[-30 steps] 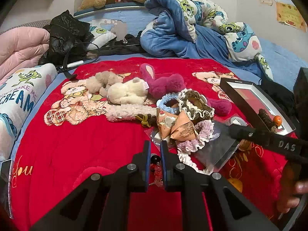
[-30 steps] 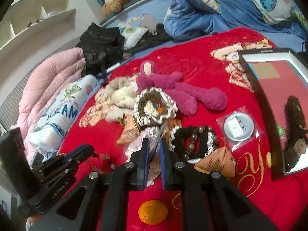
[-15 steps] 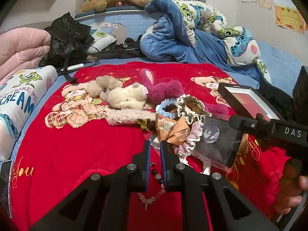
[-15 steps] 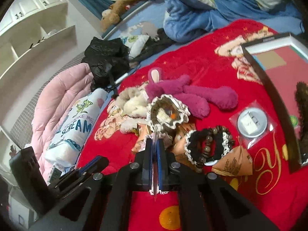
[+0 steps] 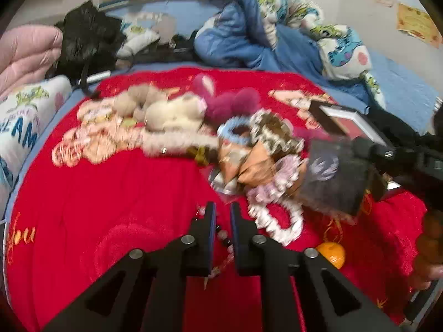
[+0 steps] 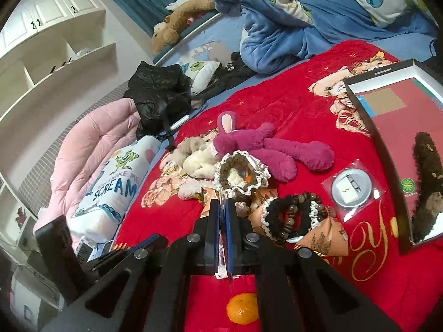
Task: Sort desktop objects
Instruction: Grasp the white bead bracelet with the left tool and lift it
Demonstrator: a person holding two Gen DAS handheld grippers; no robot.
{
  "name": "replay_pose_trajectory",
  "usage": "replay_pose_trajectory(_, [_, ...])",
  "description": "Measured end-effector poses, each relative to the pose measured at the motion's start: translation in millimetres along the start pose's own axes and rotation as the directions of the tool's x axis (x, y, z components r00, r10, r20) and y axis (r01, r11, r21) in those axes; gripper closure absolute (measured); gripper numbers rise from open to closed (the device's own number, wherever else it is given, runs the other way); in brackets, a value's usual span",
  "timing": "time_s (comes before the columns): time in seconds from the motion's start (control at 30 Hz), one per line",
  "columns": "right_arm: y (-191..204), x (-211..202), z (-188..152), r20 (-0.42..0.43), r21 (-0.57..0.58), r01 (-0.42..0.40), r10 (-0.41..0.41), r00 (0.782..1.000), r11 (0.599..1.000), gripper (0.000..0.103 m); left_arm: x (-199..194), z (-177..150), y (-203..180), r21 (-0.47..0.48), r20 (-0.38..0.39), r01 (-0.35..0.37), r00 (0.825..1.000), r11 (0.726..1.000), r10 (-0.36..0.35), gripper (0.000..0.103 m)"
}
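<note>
My left gripper (image 5: 222,215) holds a pink and black bead bracelet (image 5: 221,233) over the red blanket (image 5: 110,193). Its jaws are starting to open, with the beads still pinched between them and the string dangling below. My right gripper (image 6: 222,215) is shut on a thin clear plastic packet (image 6: 223,238), seen edge-on. In the left wrist view that packet (image 5: 332,177) looks dark with a white design and hangs from the right gripper (image 5: 357,149) above the pile. Scrunchies (image 6: 241,177), brown paper packets (image 6: 329,238) and plush toys (image 6: 263,149) lie heaped mid-blanket.
An open black-rimmed box (image 6: 357,102) with a red floor holds a dark furry item (image 6: 426,171) at the right. A bagged round badge (image 6: 351,189) and a black beaded scrunchie (image 6: 290,218) lie beside it. An orange (image 6: 243,307) sits near me. Pillows and a blue quilt (image 6: 277,36) ring the blanket.
The right gripper closed on the clear packet and raised it off the pile. The left gripper lifted the bead bracelet from the blanket, and its string now dangles.
</note>
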State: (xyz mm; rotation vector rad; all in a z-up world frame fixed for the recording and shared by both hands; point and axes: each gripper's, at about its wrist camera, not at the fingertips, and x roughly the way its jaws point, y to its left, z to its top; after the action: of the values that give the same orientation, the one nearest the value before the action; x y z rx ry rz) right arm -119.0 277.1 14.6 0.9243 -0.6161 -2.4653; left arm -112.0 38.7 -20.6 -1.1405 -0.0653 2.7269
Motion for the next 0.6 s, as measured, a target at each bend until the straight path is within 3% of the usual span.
replay_pose_trajectory(0.27, [1.9, -1.4, -2.1, 0.000, -0.004, -0.009, 0.009, 1.000, 1.000, 0.097, 29.0, -13.7, 1.0, 0.054, -0.106, -0.073, 0.991, 0.996, 0.078, 0.069])
replay_pose_trajectory(0.4, [5.4, 0.5, -2.8, -0.002, -0.008, -0.015, 0.015, 1.000, 1.000, 0.096, 45.4, -20.6, 5.2, 0.054, -0.154, -0.090, 0.983, 0.994, 0.097, 0.068])
replay_pose_trajectory(0.53, [7.6, 2.2, -3.2, -0.005, -0.010, -0.024, 0.024, 1.000, 1.000, 0.096, 47.7, -23.7, 6.5, 0.043, -0.127, -0.080, 0.988, 0.996, 0.085, 0.068])
replay_pose_trajectory(0.6, [7.9, 2.7, -3.8, -0.006, -0.010, -0.023, 0.023, 1.000, 1.000, 0.096, 48.3, -24.7, 4.1, 0.068, -0.117, -0.089, 0.988, 0.994, 0.096, 0.076])
